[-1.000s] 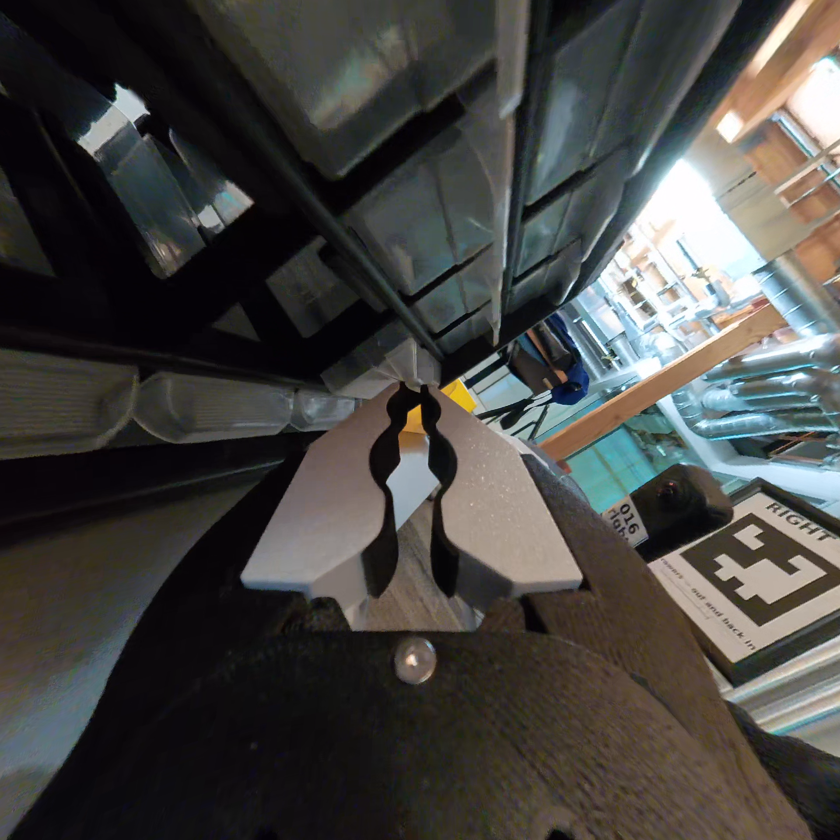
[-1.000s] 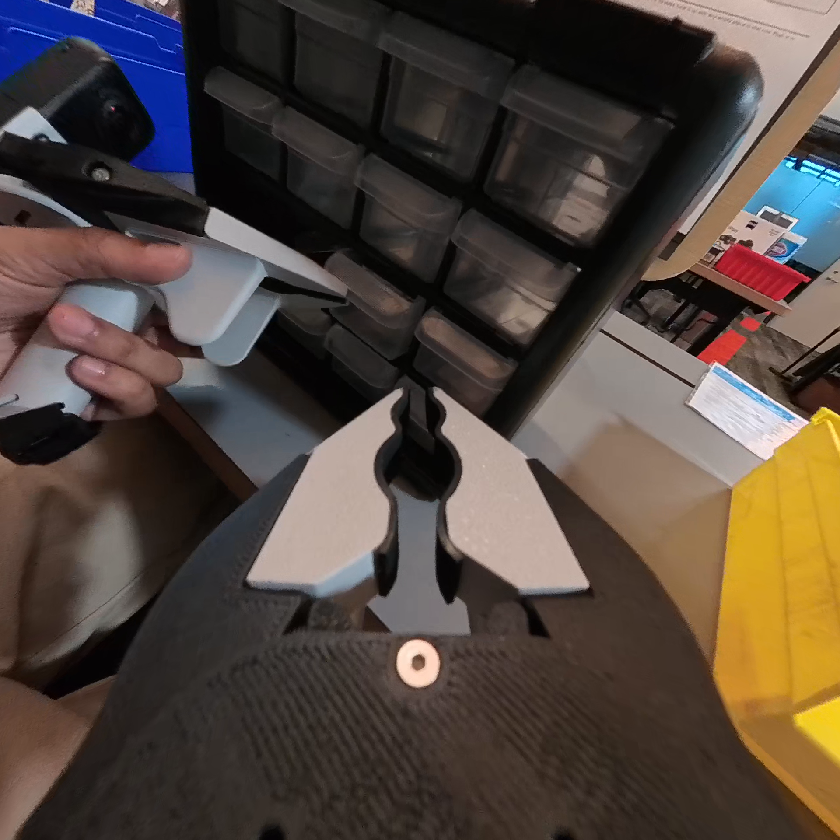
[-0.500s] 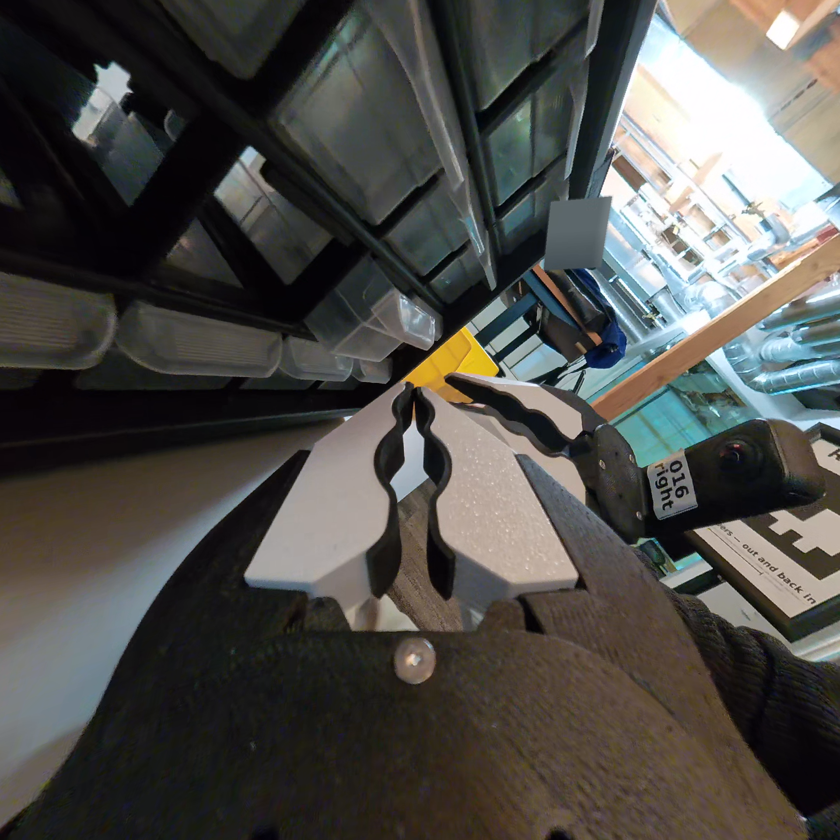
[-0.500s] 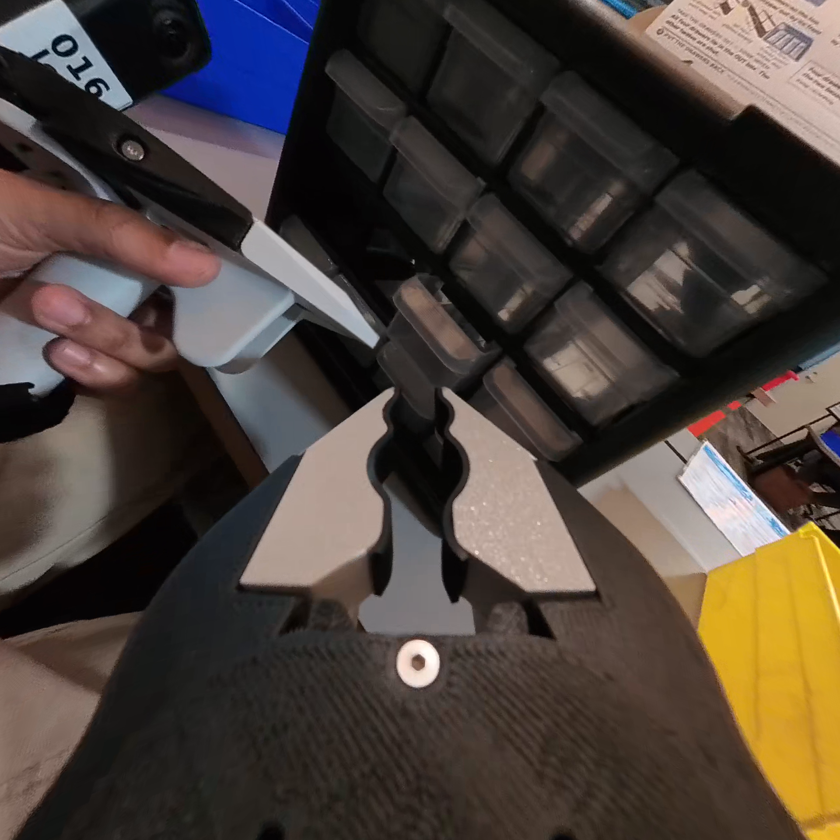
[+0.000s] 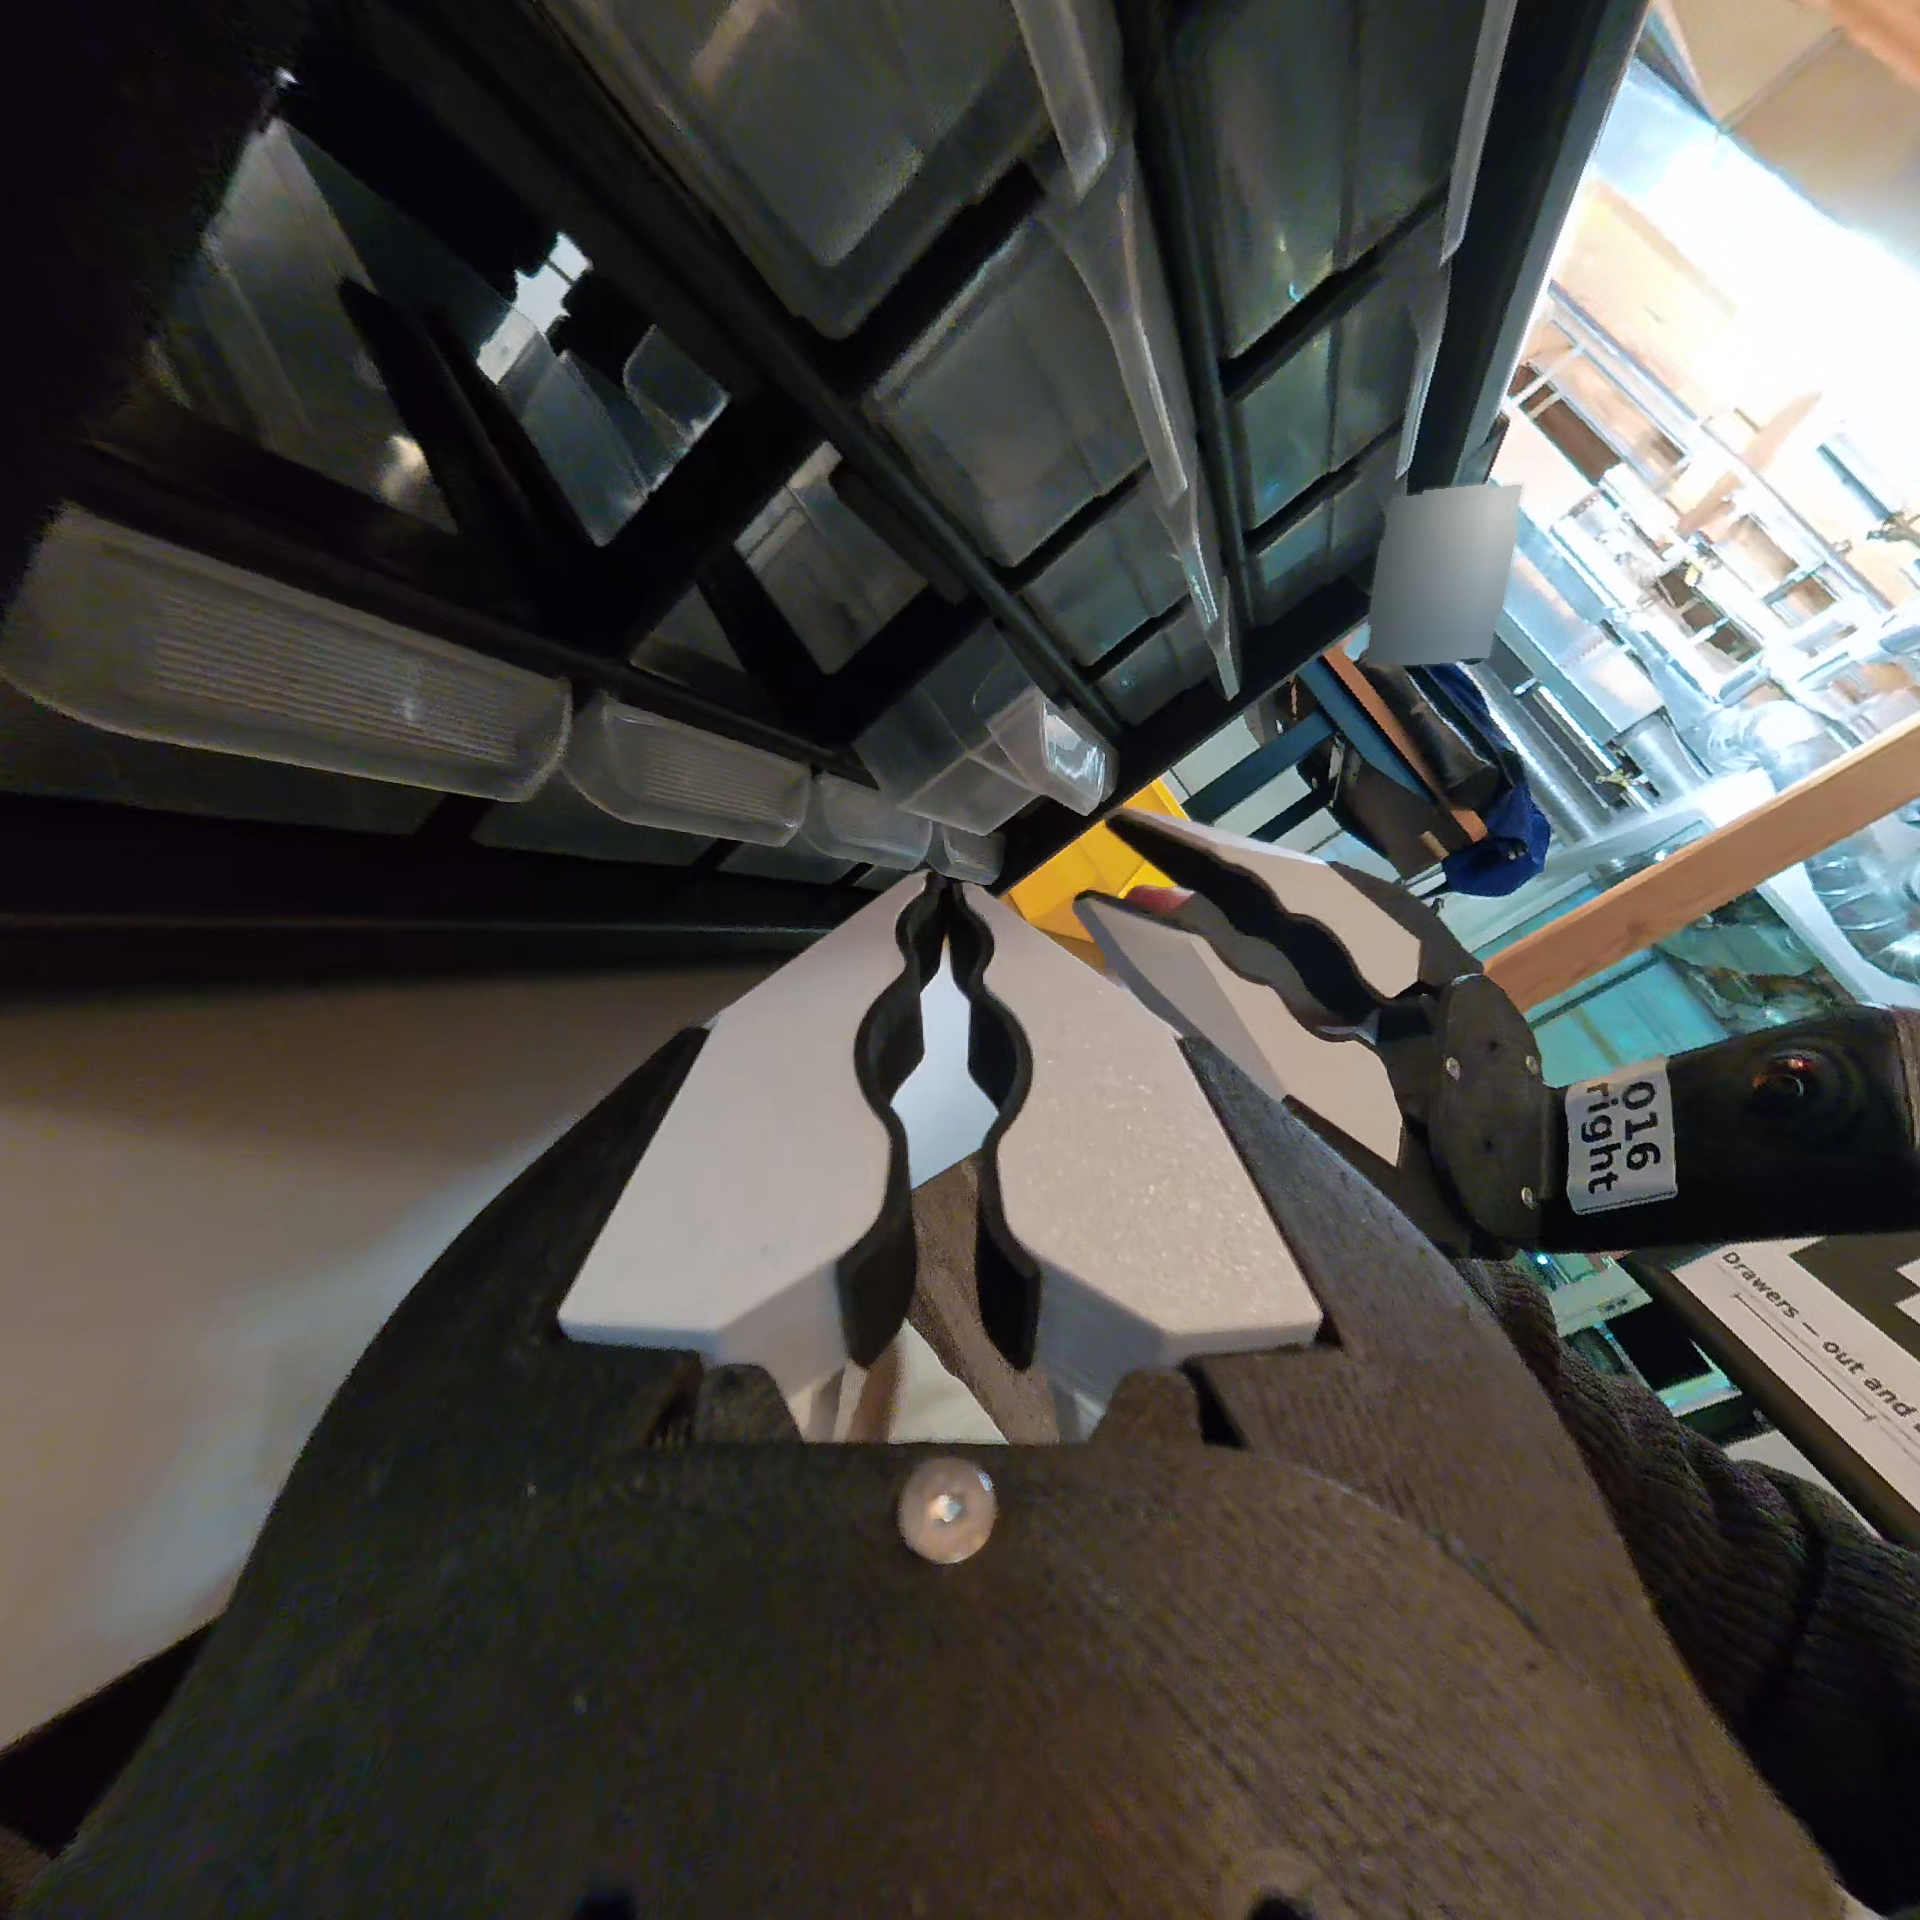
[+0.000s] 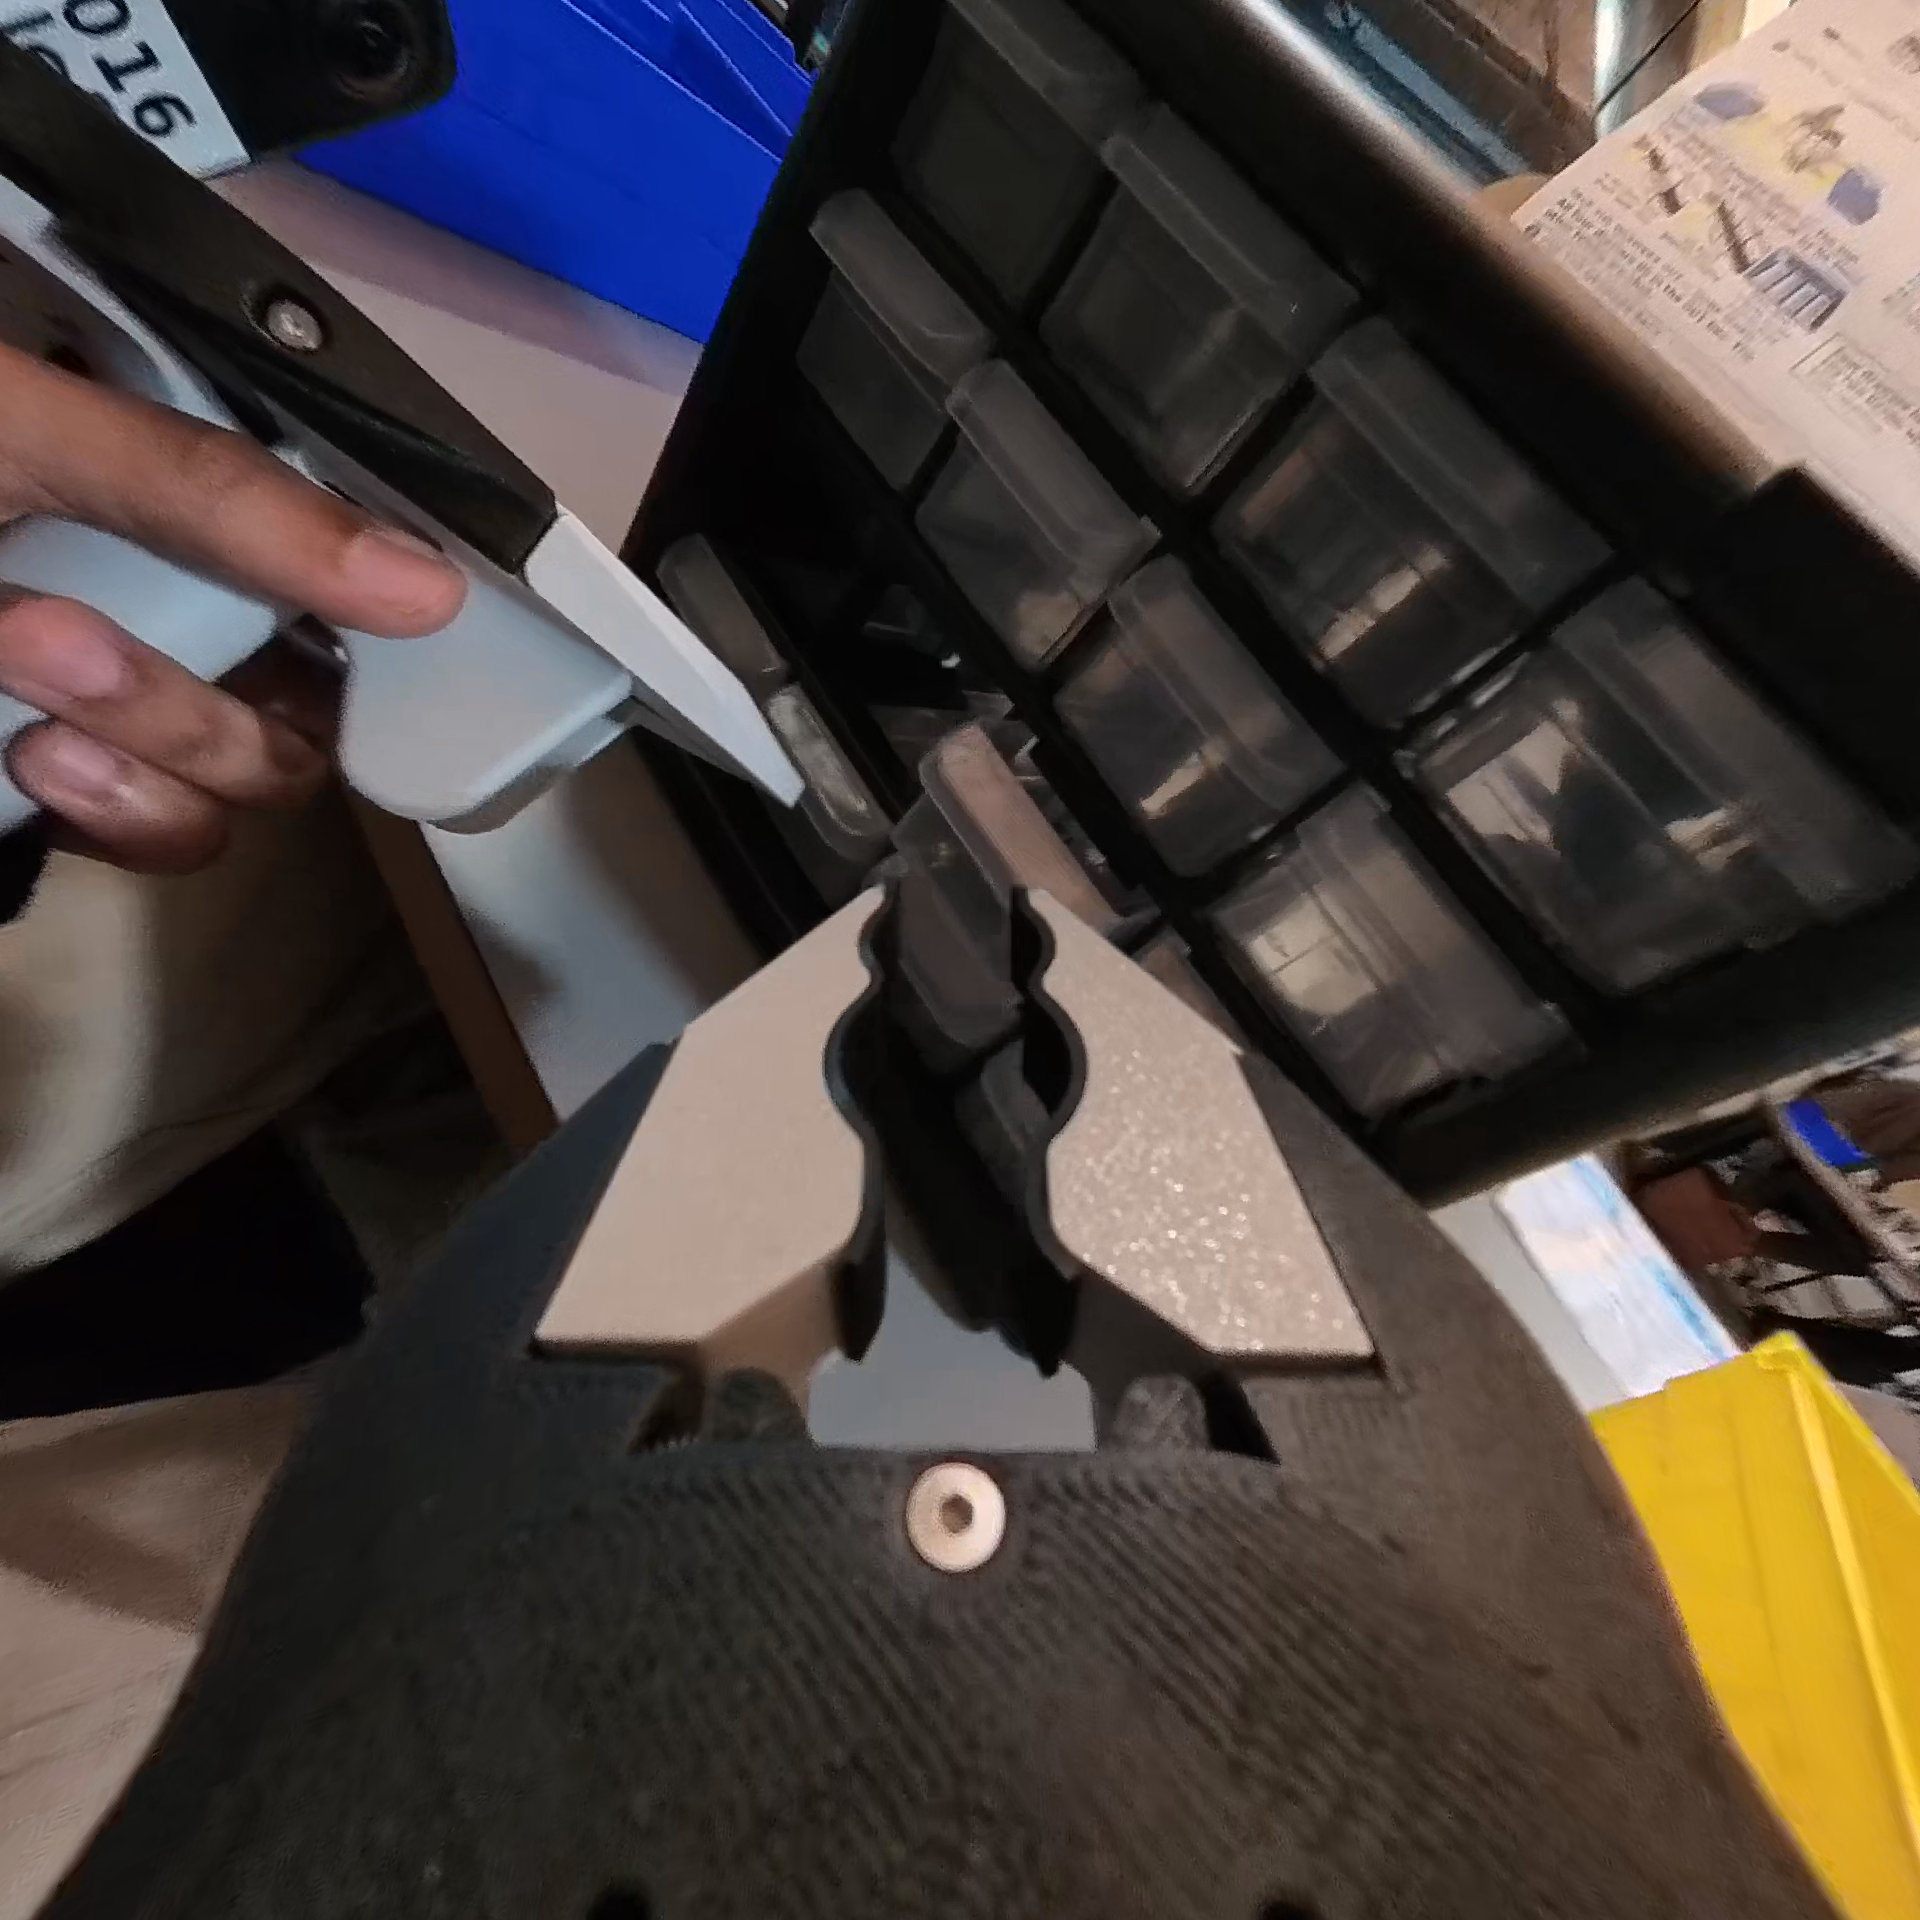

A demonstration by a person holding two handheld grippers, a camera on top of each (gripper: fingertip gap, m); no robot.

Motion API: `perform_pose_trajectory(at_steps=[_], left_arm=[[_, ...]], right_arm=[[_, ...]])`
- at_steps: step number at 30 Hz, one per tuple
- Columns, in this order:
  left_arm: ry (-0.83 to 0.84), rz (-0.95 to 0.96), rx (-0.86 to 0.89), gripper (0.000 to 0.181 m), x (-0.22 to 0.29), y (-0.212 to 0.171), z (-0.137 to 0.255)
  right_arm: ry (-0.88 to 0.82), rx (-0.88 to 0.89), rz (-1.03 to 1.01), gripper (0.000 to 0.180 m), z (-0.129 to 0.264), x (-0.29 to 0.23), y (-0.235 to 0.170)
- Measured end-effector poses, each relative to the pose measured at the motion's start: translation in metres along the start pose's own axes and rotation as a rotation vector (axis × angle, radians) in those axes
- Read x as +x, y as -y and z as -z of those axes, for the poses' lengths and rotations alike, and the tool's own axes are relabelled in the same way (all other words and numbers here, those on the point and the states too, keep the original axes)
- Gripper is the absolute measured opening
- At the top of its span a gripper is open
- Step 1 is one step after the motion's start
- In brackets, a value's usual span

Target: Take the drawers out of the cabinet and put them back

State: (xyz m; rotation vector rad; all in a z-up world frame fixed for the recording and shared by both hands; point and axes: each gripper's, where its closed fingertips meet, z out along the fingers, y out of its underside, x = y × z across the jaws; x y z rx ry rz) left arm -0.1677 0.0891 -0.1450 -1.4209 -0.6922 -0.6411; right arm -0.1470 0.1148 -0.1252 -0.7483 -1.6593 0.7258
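Note:
The black cabinet (image 5: pixel 1496 312) (image 6: pixel 1818 561) holds rows of clear drawers. One clear drawer (image 5: pixel 987 748) (image 6: pixel 961 821) in a low row sticks partly out. My left gripper (image 5: pixel 943 883) is shut, and its tips rest against the handles of the bottom row, left of that drawer. It also shows in the right wrist view (image 6: pixel 779 779), held by a hand (image 6: pixel 156 582). My right gripper (image 6: pixel 951 904) is open, with its tips just short of the protruding drawer's front. It also shows from the side in the left wrist view (image 5: pixel 1096 862), with nothing between its jaws.
The cabinet stands on a grey table (image 5: pixel 312 1143) (image 6: pixel 561 914). A yellow bin (image 6: pixel 1766 1558) sits to the right and a blue bin (image 6: pixel 582 177) behind the cabinet. A framed sign (image 5: pixel 1818 1382) stands at the right. A printed sheet (image 6: pixel 1766 208) lies on the cabinet.
One drawer has come partly out of its slot. My left gripper has dropped from it to the bottom row. My right gripper has moved in close to the protruding drawer and opened wider.

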Motion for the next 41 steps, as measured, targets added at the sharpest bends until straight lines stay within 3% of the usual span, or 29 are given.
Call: perform_pose_trajectory(at_steps=[1, 9, 17, 20, 30, 34, 41], left_arm=[[0.003, 0.001, 0.003, 0.000, -0.001, 0.001, 0.001], [0.029, 0.000, 0.034, 0.000, -0.006, 0.008, 0.013], [0.037, 0.005, 0.051, 0.000, -0.008, 0.012, 0.019], [0.024, 0.004, 0.031, 0.000, -0.005, 0.007, 0.015], [-0.022, -0.010, -0.031, 0.002, 0.004, -0.003, 0.002], [0.023, 0.068, 0.128, 0.000, -0.009, 0.026, 0.012], [0.072, -0.023, -0.008, 0.000, -0.013, 0.012, -0.001]], right_arm=[[-0.021, 0.003, 0.034, 0.021, 0.000, 0.003, 0.002], [-0.183, -0.018, 0.280, 0.021, -0.006, 0.019, 0.011], [-0.178, -0.128, 0.476, 0.035, -0.020, 0.009, -0.006], [-0.219, -0.122, 0.477, 0.017, -0.019, 0.015, -0.002], [-0.147, -0.044, 0.505, 0.016, 0.005, -0.002, 0.011], [-0.111, -0.019, 0.512, 0.016, 0.012, -0.013, 0.012], [-0.097, 0.029, 0.469, 0.019, 0.022, -0.018, 0.017]])
